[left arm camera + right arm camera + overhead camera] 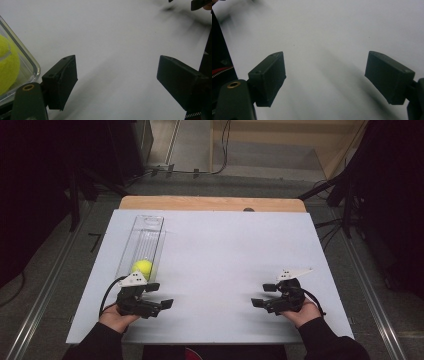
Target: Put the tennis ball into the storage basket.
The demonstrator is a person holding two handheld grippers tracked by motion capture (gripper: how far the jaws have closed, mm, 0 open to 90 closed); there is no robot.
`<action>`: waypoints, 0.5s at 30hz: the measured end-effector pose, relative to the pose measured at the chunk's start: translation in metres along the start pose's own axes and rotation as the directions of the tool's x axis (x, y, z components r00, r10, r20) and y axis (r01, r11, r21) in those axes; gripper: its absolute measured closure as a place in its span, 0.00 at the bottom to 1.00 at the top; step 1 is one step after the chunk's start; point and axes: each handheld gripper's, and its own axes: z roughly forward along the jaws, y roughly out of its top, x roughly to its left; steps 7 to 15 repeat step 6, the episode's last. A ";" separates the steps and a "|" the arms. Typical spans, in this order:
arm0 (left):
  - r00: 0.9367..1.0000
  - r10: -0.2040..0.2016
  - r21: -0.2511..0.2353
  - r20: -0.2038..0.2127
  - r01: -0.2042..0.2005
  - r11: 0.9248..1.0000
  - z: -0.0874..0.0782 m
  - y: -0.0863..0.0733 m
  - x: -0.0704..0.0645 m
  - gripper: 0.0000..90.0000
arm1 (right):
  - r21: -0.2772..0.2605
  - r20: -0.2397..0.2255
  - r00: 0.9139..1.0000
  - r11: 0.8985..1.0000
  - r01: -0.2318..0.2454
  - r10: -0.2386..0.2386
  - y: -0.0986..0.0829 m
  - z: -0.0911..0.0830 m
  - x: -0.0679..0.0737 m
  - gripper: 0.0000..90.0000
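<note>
A clear plastic tube (145, 237) lies lengthwise on the left of the white board (225, 245). A yellow tennis ball (142, 267) sits inside it at the near end. My left gripper (161, 295) rests just in front of that end, open, jaws pointing right, nothing between them. In the left gripper view the ball (7, 65) shows behind the tube's clear wall (28, 62), left of the open left gripper (117, 80). My right gripper (263, 295) rests on the board's near right, open and empty, jaws pointing left. In its own view the right gripper (324, 77) has bare board between its jaws.
The board lies on a wooden table whose far edge (210, 203) carries a small dark object (248, 210). Dark stands and cables (335, 227) flank the table on both sides. Metal rails (45, 290) run along the floor.
</note>
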 end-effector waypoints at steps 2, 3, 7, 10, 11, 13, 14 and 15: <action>1.000 -0.003 -0.003 0.004 0.003 1.000 0.000 0.000 0.000 0.19 | 0.001 -0.001 1.000 1.000 0.003 -0.003 0.000 0.000 0.000 0.17; 1.000 -0.003 -0.003 0.002 0.003 1.000 0.000 0.000 0.000 0.19 | 0.001 0.001 1.000 1.000 0.005 -0.005 0.000 0.000 0.000 0.17; 1.000 -0.005 -0.006 0.002 0.005 1.000 -0.001 0.000 0.001 0.19 | 0.002 0.003 1.000 1.000 0.011 -0.011 0.000 0.000 0.000 0.17; 1.000 -0.005 -0.006 0.002 0.005 1.000 -0.001 0.000 0.001 0.19 | 0.002 0.003 1.000 1.000 0.011 -0.011 0.000 0.000 0.000 0.17; 1.000 -0.005 -0.006 0.002 0.005 1.000 -0.001 0.000 0.001 0.19 | 0.002 0.003 1.000 1.000 0.011 -0.011 0.000 0.000 0.000 0.17; 1.000 -0.005 -0.006 0.002 0.005 1.000 -0.001 0.000 0.001 0.19 | 0.002 0.003 1.000 1.000 0.011 -0.011 0.000 0.000 0.000 0.17; 1.000 -0.005 -0.006 0.002 0.005 1.000 -0.001 0.000 0.001 0.19 | 0.002 0.003 1.000 1.000 0.011 -0.011 0.000 0.000 0.000 0.17; 1.000 -0.005 -0.006 0.002 0.005 1.000 -0.001 0.000 0.001 0.19 | 0.002 0.003 1.000 1.000 0.011 -0.011 0.000 0.000 0.000 0.17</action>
